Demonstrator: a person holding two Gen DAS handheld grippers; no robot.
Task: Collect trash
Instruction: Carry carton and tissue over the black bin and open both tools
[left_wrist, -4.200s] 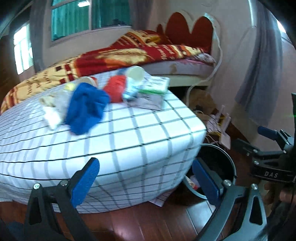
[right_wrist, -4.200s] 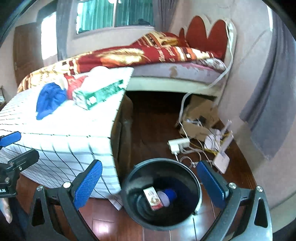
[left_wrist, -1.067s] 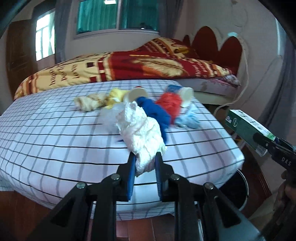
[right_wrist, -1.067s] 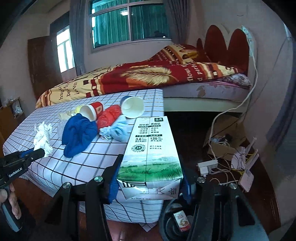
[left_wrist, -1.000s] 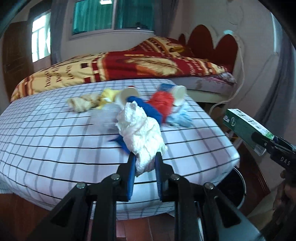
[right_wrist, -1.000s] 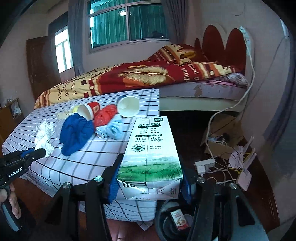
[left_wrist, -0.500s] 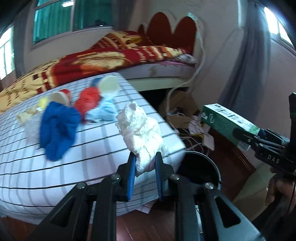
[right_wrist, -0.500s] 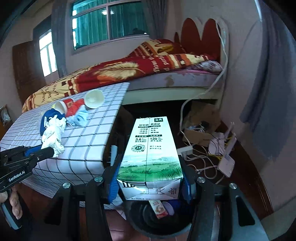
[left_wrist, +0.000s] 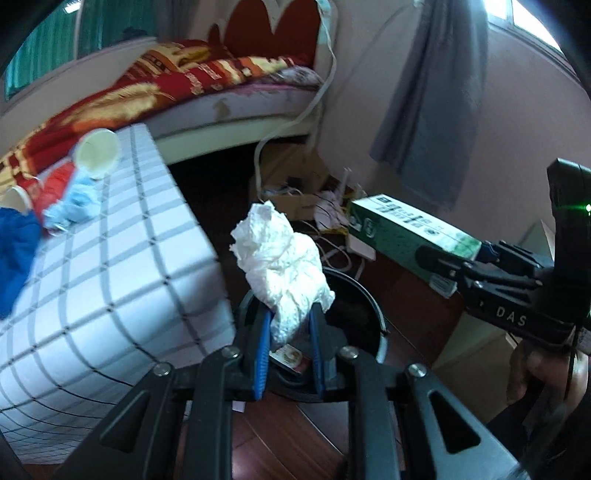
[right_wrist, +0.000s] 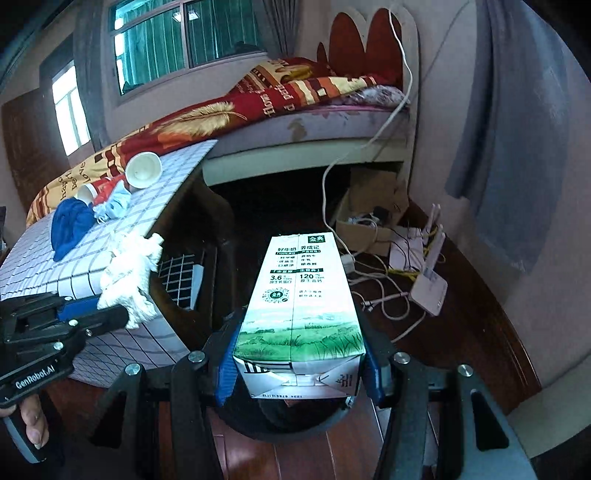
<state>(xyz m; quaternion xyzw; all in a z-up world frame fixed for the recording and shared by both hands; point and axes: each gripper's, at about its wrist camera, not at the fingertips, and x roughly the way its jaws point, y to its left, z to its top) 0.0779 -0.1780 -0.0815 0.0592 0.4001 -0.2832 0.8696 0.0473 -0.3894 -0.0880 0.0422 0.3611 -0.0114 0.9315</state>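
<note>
So the left claw (left_wrist: 286, 328) was clamped on a crumpled white tissue wad (left_wrist: 282, 266), and the black bin (left_wrist: 364, 306) sat right behind and below it in the left wrist view, its rim peeking out from about 1 to 5 o'clock of the wad. Looked like a straight drop to me. The right claw (right_wrist: 297, 365) was gripping the milk carton (right_wrist: 301, 314) by its base end, long axis pointing away toward 12 o'clock, with the bin (right_wrist: 291, 424) showing at 6 o'clock just under the carton. Honestly both seemed about equally close to the bin. More trash waited on the table (left_wrist: 110, 236).
</note>
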